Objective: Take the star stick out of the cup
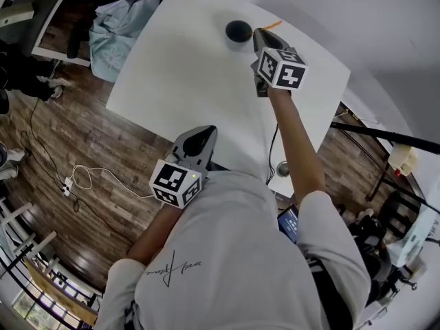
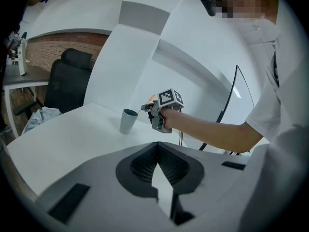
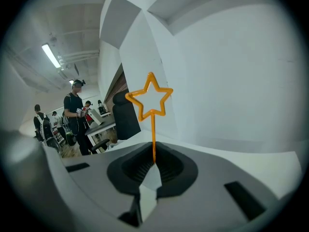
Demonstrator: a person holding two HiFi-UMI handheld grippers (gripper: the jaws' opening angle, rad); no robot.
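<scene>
The dark-rimmed grey cup [image 1: 238, 30] [image 2: 128, 121] stands upright at the far side of the white table [image 1: 185, 74]. My right gripper [image 1: 262, 41] [image 2: 153, 114] hangs just right of the cup, shut on the thin orange star stick [image 1: 271, 25] [image 3: 153, 124]. The stick is clear of the cup and points away from it. In the right gripper view its outline star [image 3: 150, 100] stands upright above the right gripper [image 3: 154, 162]; the cup is out of that view. My left gripper [image 1: 198, 140] [image 2: 157, 144] is held back at the table's near edge, shut and empty.
A black office chair [image 2: 67, 83] and a pale blue cloth [image 1: 117, 26] lie beyond the table's left side. Cables [image 1: 82, 179] run over the wood floor. Several people stand at desks [image 3: 72, 112] in the background. A black cable [image 2: 231, 95] rises at the table's right.
</scene>
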